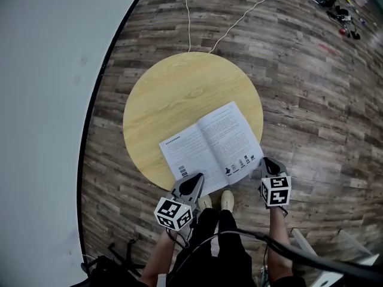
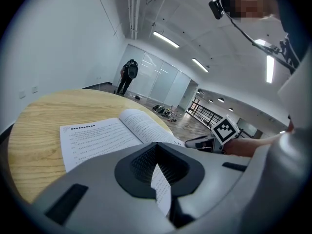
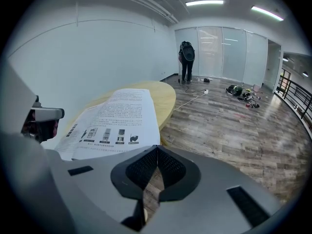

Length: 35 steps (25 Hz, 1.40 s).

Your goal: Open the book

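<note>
White book (image 1: 209,145), black print — pale wood-grain table (image 1: 173,94) — grey-brown plank floor (image 1: 311,100).

The room past my fingertips

Beyond the right fingers (image 3: 170,168) I see a grey-brown plank floor (image 3: 234,126) running to a frosted glass wall (image 3: 219,52), where a person (image 3: 186,62) stands. A white wall (image 3: 97,57) lies left of the fingers, a railing (image 3: 297,94) far right, and strip lights (image 3: 204,3) overhead. A round wooden table (image 1: 173,94) sits just ahead of the fingers.

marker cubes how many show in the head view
2. One cube rides on the left tool at the open book's near-left corner; the other on the right tool at its near-right corner.
</note>
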Available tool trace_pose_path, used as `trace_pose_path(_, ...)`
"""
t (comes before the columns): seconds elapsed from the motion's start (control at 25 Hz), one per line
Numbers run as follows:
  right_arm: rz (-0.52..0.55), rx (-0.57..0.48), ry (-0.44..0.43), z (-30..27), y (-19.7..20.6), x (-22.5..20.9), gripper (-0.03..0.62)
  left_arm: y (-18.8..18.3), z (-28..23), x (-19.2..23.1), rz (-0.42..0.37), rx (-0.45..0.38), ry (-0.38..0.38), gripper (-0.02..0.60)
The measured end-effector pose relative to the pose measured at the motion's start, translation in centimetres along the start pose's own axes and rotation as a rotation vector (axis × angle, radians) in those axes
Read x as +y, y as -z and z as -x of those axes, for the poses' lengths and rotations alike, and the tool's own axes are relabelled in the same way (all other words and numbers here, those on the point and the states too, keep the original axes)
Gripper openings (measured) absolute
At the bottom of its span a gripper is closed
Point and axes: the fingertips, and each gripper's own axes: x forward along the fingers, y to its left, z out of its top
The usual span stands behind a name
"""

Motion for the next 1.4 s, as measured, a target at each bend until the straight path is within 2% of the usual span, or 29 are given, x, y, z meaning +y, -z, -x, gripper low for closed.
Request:
trace_pose_path(0.16,0.012,0.002,0.010,0.0,0.0,0.0,0.025,-0.1,0.4,0.0,0.001,-0.004,-0.004,-0.005)
trace_pose_path(0.2,0.005,0.006,0.016,0.0,0.0,-0.1,0.106,-0.1,0.6,0.0,0.003,-0.004,-0.006,-0.005)
trace_pose_path(0.24,-0.006,0.006,0.023,0.0,0.1,-0.2,0.223,-0.1,0.7,0.1,0.004,-0.005,-0.007,-0.005)
trace_pose_path(0.32,-0.023,-0.002,0.036,0.2,0.1,-0.5,0.287,-0.1,0.9,0.0,0.004,-0.008,-0.006,-0.005)
trace_pose_path(0.6,-0.035,-0.008,0.039,0.8,0.0,-0.8,0.288,-0.1,1.3,-0.2,0.001,-0.016,-0.005,-0.005)
trace_pose_path(0.72,-0.041,-0.023,0.016,1.4,-0.4,-0.5,0.287,-0.5,1.5,-0.4,-0.001,-0.026,-0.005,-0.005)
trace_pose_path(0.76,-0.044,-0.037,0.009,1.9,-0.6,-0.3,0.211,-0.6,1.7,-0.5,-0.002,-0.030,-0.004,-0.005)
trace_pose_path(0.8,-0.046,-0.054,0.008,2.3,-0.8,-0.1,0.003,-0.7,1.9,-0.6,-0.002,-0.034,-0.005,-0.005)
trace_pose_path(1.16,-0.018,-0.103,0.000,4.1,-1.8,1.3,0.002,-0.9,3.5,-1.4,-0.011,-0.064,-0.007,-0.005)
trace_pose_path(1.4,0.009,-0.149,-0.042,5.8,-3.0,4.0,0.002,-1.4,5.0,-1.7,-0.024,-0.092,-0.018,-0.005)
